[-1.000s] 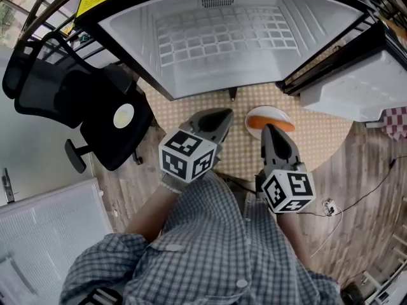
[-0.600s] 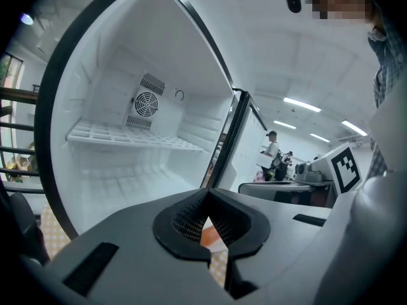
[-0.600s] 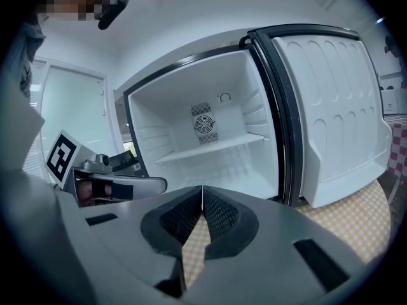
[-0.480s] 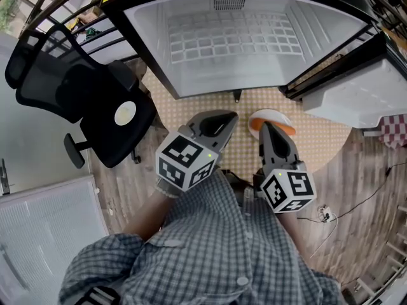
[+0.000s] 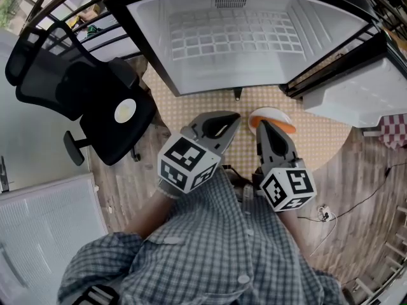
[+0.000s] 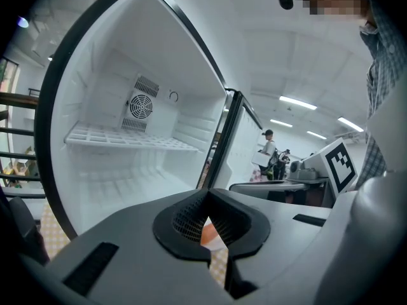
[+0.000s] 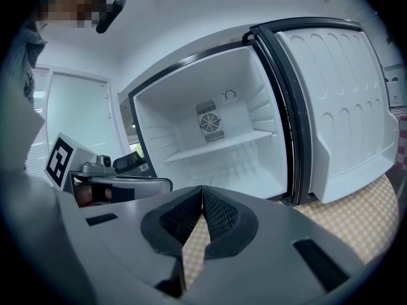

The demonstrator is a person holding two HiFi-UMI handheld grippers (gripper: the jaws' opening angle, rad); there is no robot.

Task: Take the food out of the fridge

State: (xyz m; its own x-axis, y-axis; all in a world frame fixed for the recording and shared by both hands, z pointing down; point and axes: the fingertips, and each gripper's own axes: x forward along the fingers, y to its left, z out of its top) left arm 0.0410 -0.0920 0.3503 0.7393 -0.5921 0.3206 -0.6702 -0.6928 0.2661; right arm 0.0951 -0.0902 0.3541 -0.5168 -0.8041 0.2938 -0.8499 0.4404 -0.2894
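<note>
Head view shows orange food (image 5: 275, 125) on a white plate (image 5: 266, 112), lying on the checked mat (image 5: 324, 138) just outside the open fridge (image 5: 156, 43), whose shelf shows nothing on it. The right gripper (image 5: 262, 124) points over the plate's near edge and the left gripper (image 5: 234, 117) sits just beside the plate. Both pairs of jaws are closed on nothing. Taking the food out looks finished. Any further grasp would call for opening the jaws first.
</note>
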